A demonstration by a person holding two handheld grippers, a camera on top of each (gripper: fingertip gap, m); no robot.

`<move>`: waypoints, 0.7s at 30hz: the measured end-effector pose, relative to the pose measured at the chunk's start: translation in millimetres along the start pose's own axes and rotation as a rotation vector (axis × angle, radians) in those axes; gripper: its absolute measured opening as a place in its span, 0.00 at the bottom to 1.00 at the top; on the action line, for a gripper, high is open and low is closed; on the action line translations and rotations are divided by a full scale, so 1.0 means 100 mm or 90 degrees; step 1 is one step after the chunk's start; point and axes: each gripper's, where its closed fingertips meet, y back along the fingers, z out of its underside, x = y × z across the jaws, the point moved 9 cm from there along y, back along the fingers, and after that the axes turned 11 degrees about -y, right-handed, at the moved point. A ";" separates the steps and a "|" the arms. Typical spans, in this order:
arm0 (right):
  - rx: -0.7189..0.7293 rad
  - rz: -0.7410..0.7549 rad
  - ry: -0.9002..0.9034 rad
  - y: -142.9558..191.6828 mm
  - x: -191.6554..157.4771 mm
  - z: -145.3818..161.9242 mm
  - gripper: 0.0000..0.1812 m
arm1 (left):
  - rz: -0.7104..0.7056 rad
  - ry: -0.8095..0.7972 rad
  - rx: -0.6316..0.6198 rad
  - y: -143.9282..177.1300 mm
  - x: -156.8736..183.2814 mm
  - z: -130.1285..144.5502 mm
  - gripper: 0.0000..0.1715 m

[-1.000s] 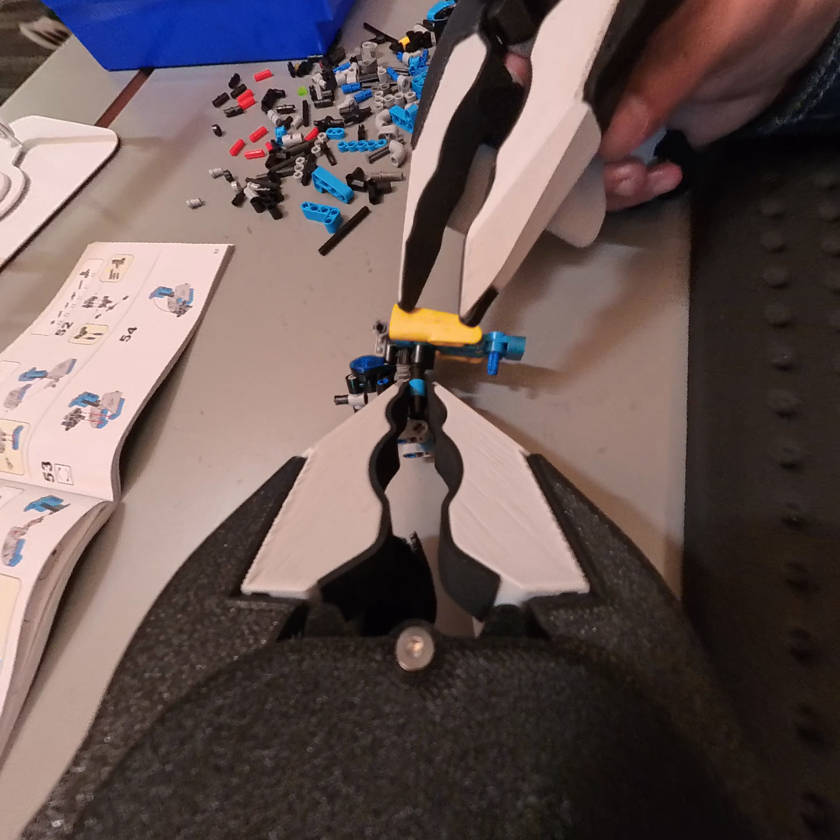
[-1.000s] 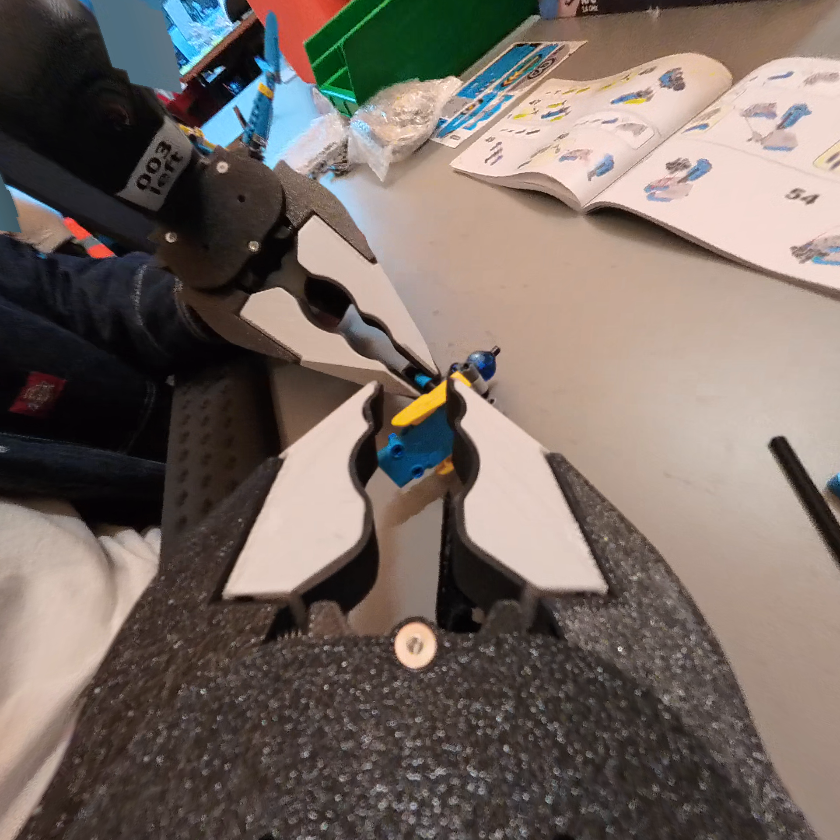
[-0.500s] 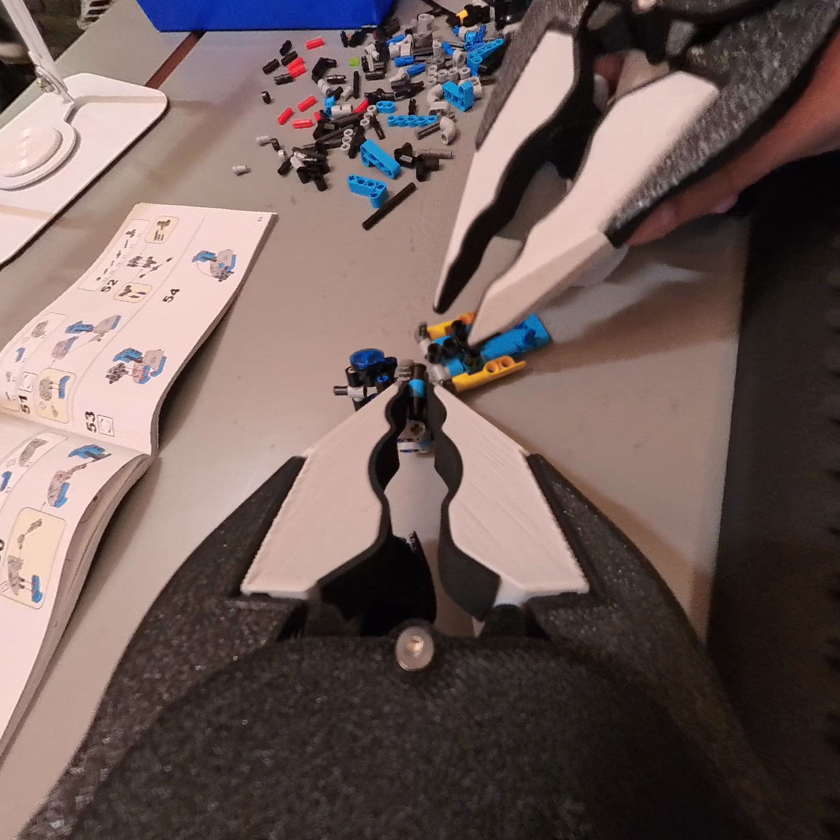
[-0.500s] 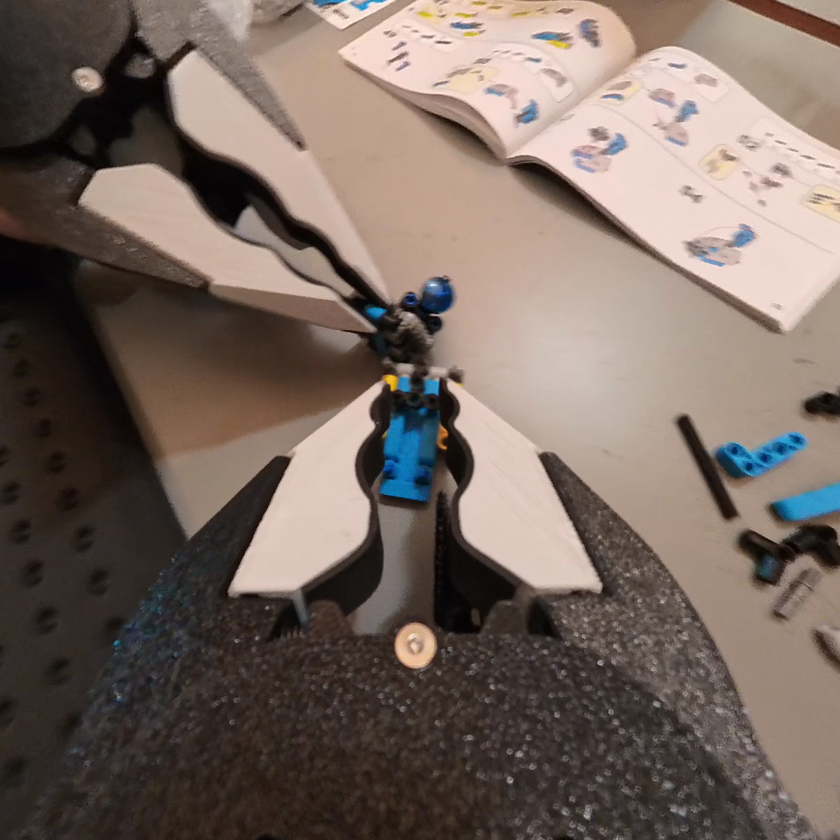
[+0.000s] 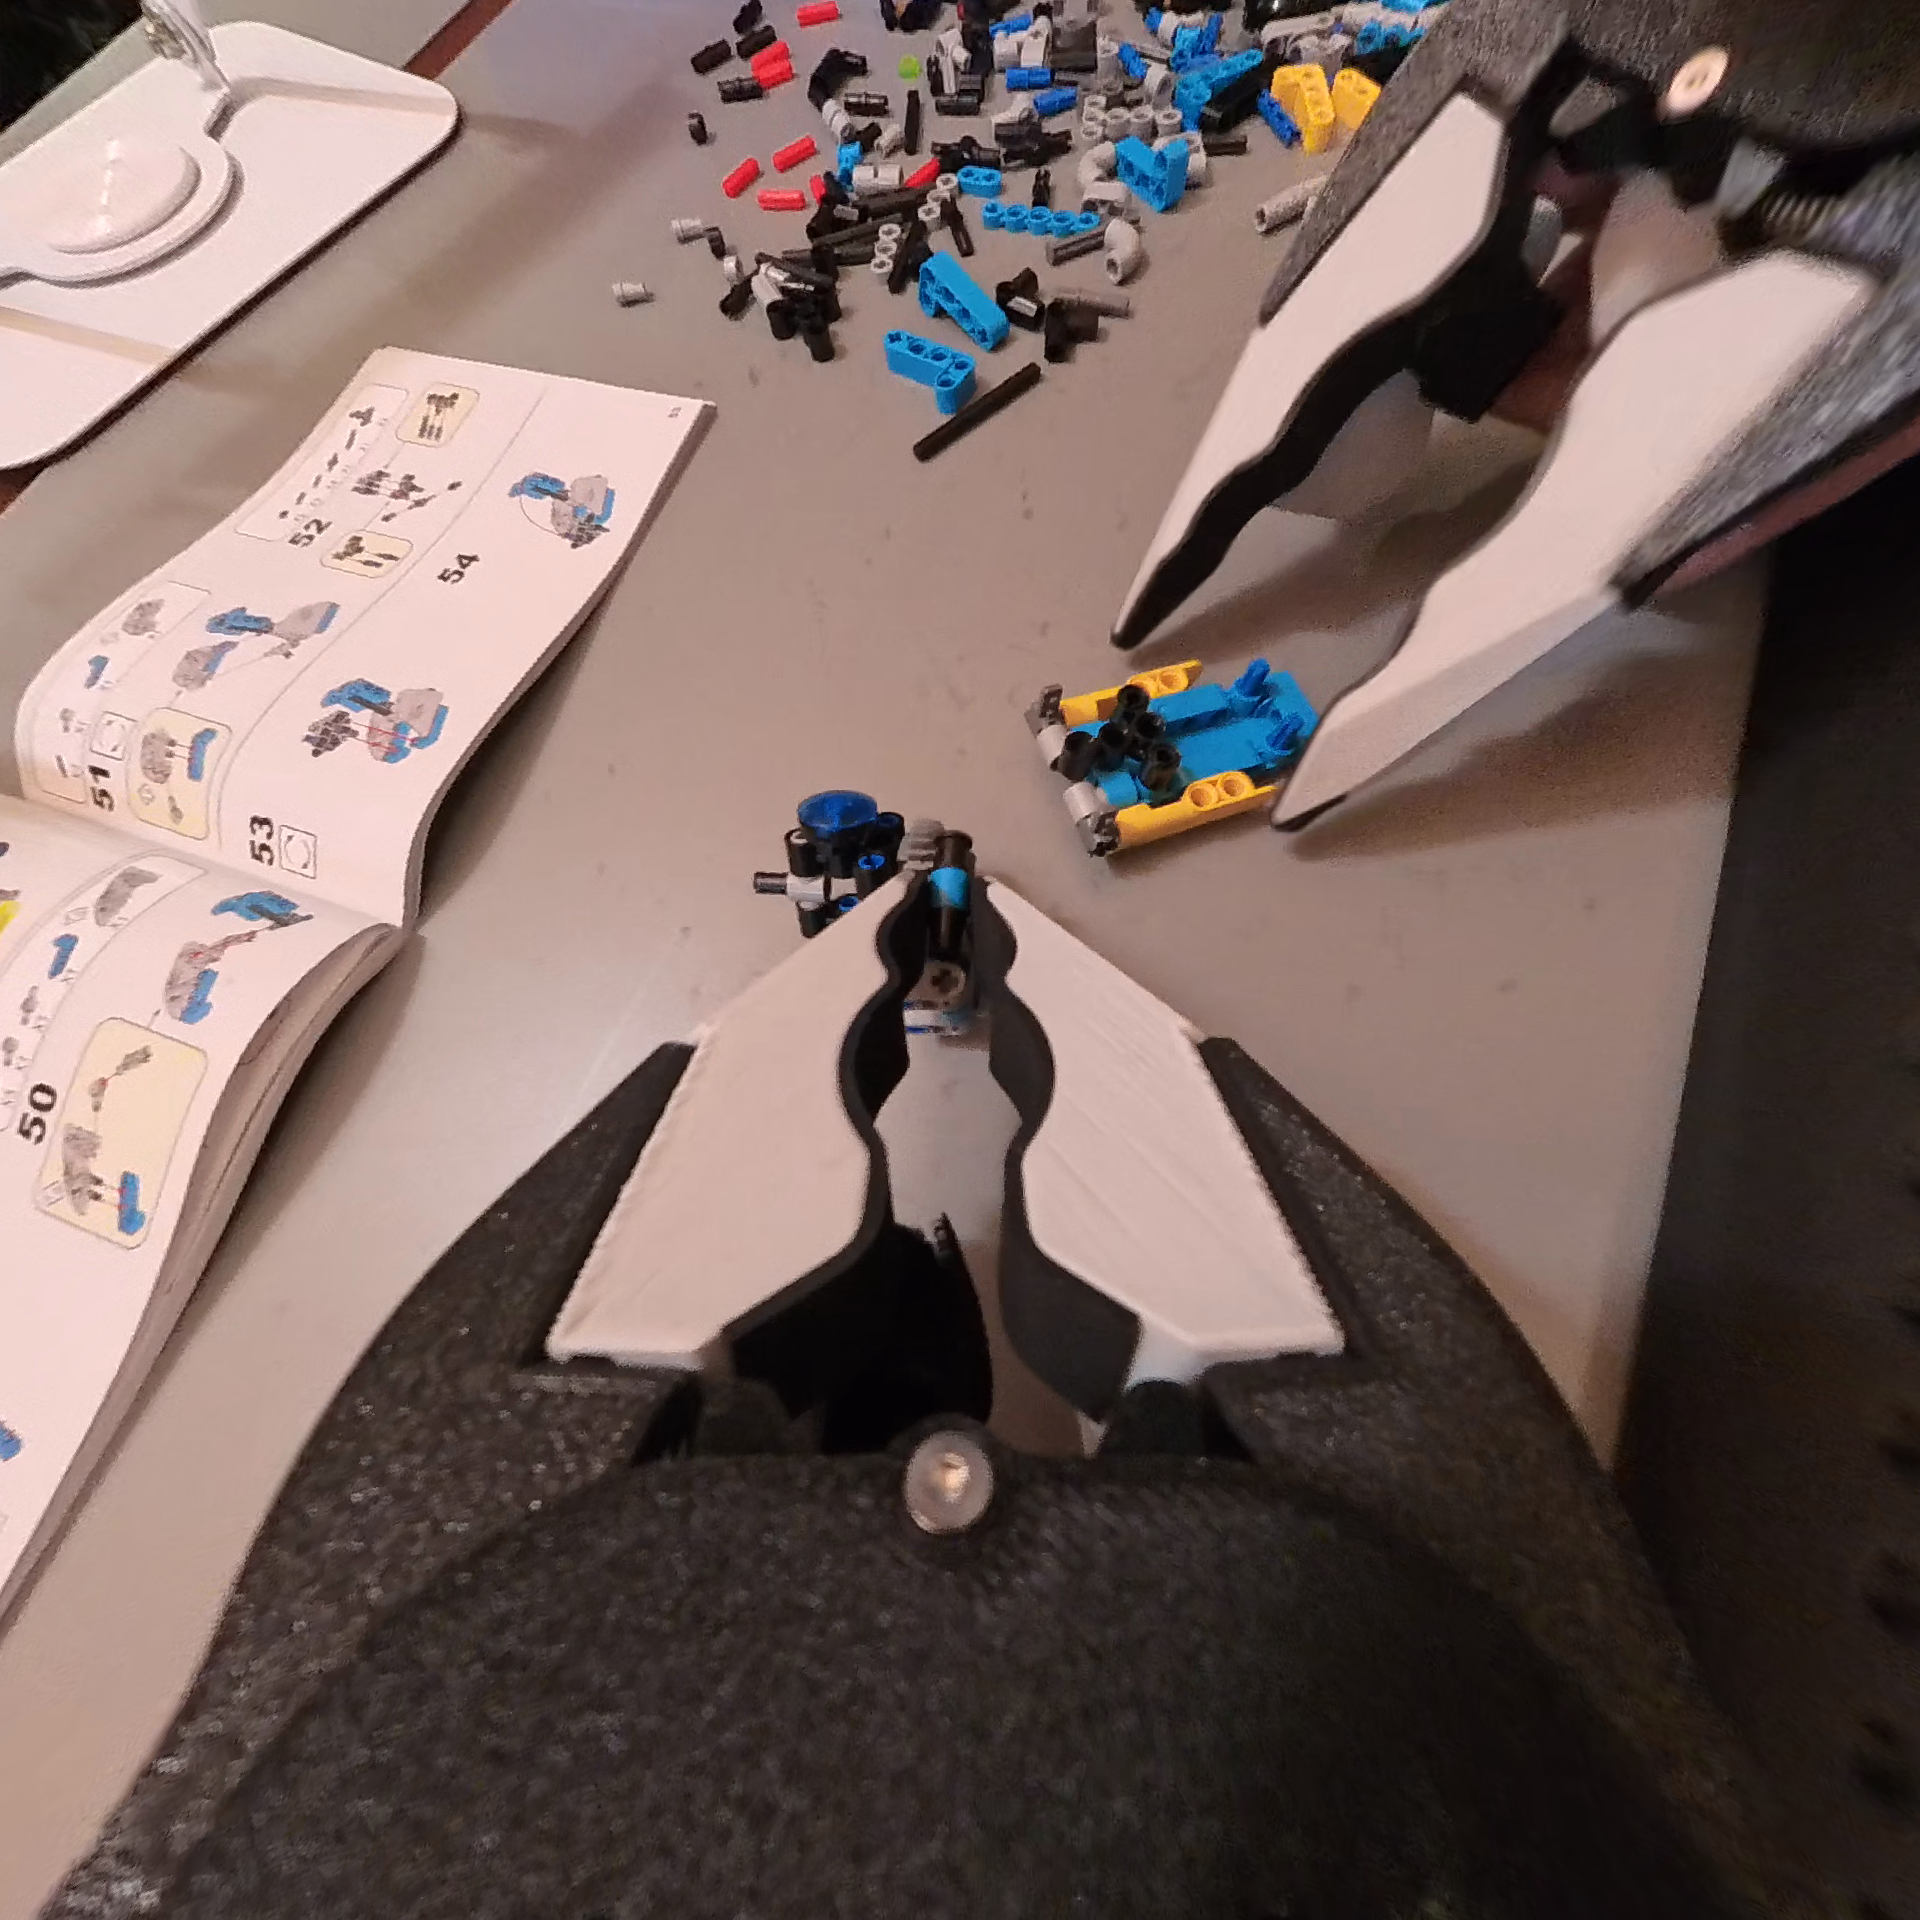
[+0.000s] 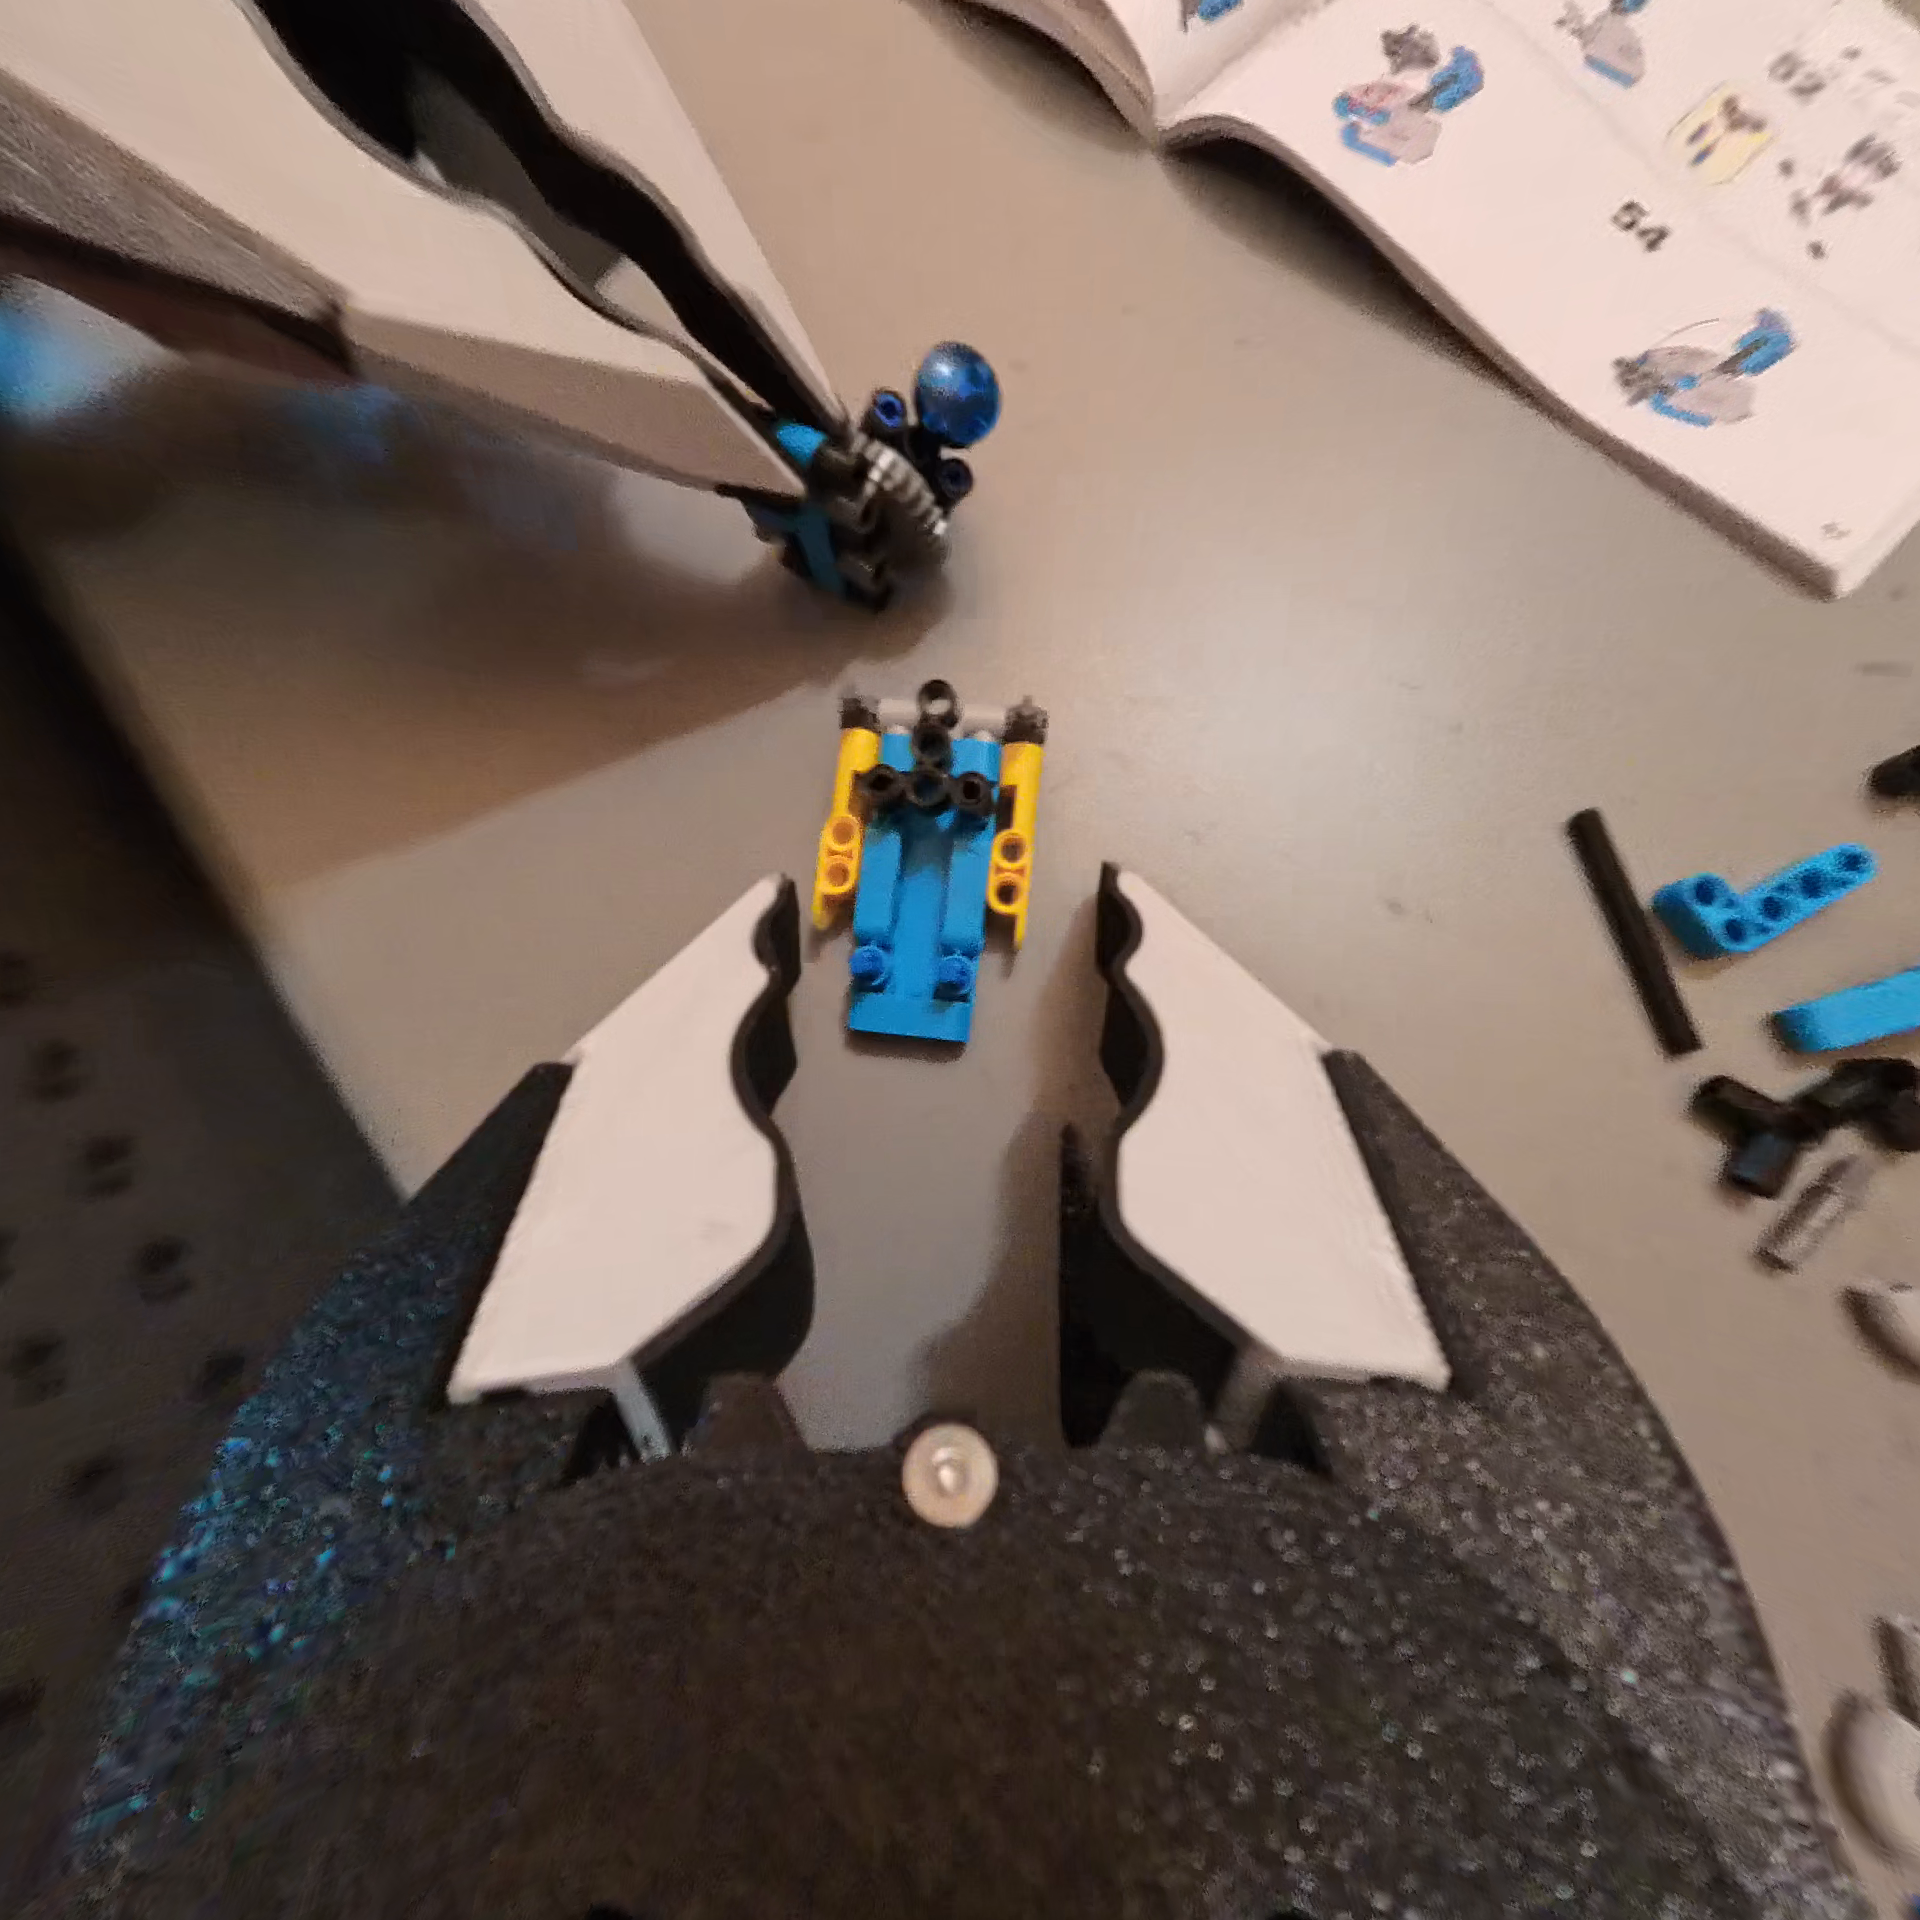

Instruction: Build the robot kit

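Observation:
My left gripper (image 5: 943,894) is shut on a small black, blue and grey brick assembly (image 5: 862,857) with a dark blue dome, resting on the grey table (image 5: 831,582). It also shows in the right wrist view (image 6: 883,488), held by the left gripper (image 6: 805,468). A blue and yellow brick assembly (image 5: 1169,748) lies flat on the table to the right. In the right wrist view this assembly (image 6: 925,873) lies just ahead of my right gripper (image 6: 945,894), which is open and empty. The right gripper (image 5: 1205,727) also shows in the left wrist view, its tips beside that assembly.
A pile of loose red, black, blue, grey and yellow bricks (image 5: 987,177) lies at the far side. An open instruction booklet (image 5: 260,727) lies to the left, with a white lamp base (image 5: 156,197) beyond it. A black perforated mat (image 5: 1839,1039) borders the table's right. One gripper's finger ends stand about 7 cm off the other's.
My right gripper has opened and let go of the blue and yellow assembly, which now lies flat on the table apart from the left gripper's assembly. The right gripper has drawn back.

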 end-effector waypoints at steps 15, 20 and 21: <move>0.132 0.443 0.617 0.03 -0.50 0.01 0.23 | 0.063 0.061 0.138 0.12 0.06 -0.23 0.17; 0.159 0.492 0.671 0.00 -0.61 0.01 0.23 | 0.059 0.077 0.161 0.14 0.07 -0.26 0.07; 0.152 0.495 0.675 -0.02 -0.62 0.02 0.23 | 0.053 0.070 0.156 0.13 0.08 -0.26 0.07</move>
